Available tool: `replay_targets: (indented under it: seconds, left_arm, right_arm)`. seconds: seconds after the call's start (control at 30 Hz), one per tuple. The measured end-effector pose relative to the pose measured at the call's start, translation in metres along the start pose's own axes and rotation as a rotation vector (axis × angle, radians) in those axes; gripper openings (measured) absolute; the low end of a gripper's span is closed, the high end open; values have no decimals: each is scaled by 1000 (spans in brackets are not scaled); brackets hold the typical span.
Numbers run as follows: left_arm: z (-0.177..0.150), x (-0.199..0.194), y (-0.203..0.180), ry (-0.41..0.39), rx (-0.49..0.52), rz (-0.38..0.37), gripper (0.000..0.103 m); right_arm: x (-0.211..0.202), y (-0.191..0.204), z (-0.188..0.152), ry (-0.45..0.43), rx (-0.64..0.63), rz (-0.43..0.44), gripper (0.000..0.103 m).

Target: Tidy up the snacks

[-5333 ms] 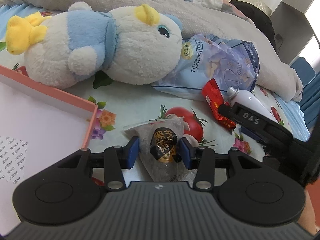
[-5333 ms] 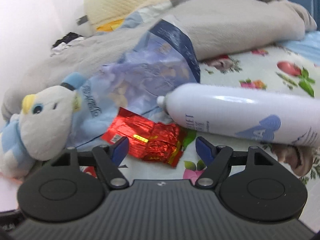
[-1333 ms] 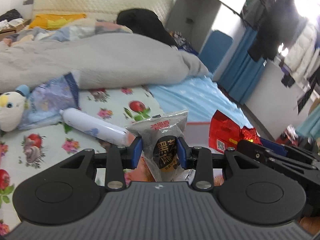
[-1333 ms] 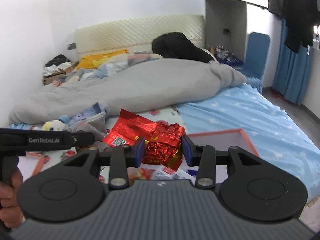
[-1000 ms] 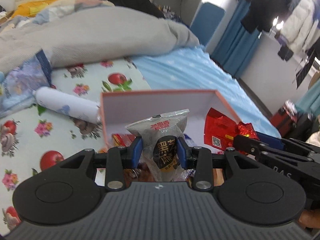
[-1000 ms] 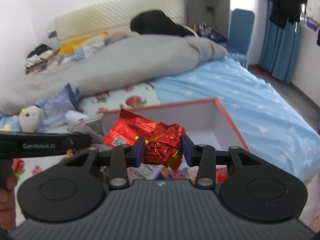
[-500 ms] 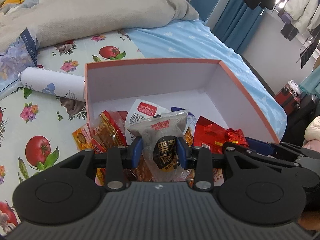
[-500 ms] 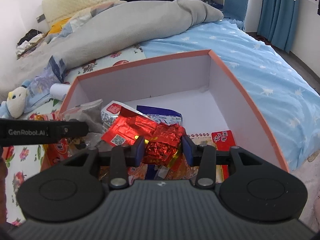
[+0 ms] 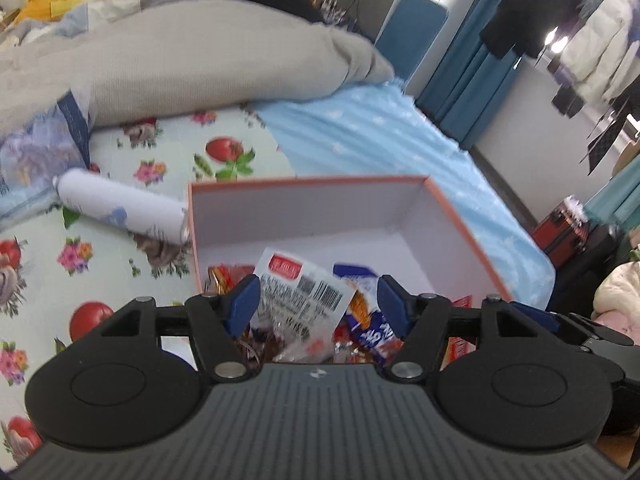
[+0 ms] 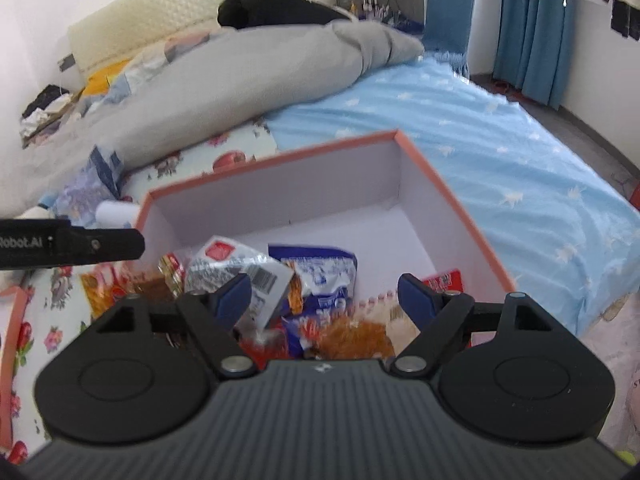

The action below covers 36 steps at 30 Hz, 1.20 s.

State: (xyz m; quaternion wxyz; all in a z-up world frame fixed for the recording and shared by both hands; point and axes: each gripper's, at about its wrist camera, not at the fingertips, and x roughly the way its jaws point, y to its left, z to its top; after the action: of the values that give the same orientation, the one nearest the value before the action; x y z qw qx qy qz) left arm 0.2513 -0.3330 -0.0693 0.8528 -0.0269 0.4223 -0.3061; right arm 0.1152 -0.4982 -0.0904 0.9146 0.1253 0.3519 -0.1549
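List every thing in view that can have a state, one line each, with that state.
Left gripper: jaws opening, nothing gripped.
Right gripper: jaws opening, nothing gripped.
Orange-rimmed white cardboard box: lidless, partly filled with snack packets.
White snack packet with red label and barcode: sealed, lying in the box.
White cylindrical bottle: lying on its side beside the box.
Grey duvet: rumpled on the bed.

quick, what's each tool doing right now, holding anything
Left tool: jaws opening, nothing gripped, over the snack box.
Right tool: jaws opening, nothing gripped, over the same box.
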Motion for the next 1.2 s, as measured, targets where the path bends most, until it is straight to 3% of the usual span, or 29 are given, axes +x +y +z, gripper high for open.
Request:
replay_targets:
  seconds: [0.37, 0.63, 0.97, 1.2]
  left_arm:
    - [17, -95, -19, -139, 89, -63, 70]
    - [4, -161, -29, -226, 151, -70, 70]
    - [-38, -216, -26, -274, 163, -63, 70]
    - [-68, -218, -15, -258, 156, -58, 70]
  right_arm:
    - [-100, 24, 27, -206, -1, 25, 82]
    - [-160, 34, 17, -311, -17, 3, 82]
    - [-198, 37, -16, -365, 41, -1, 82]
    - [-197, 50, -41, -356, -2, -14, 82]
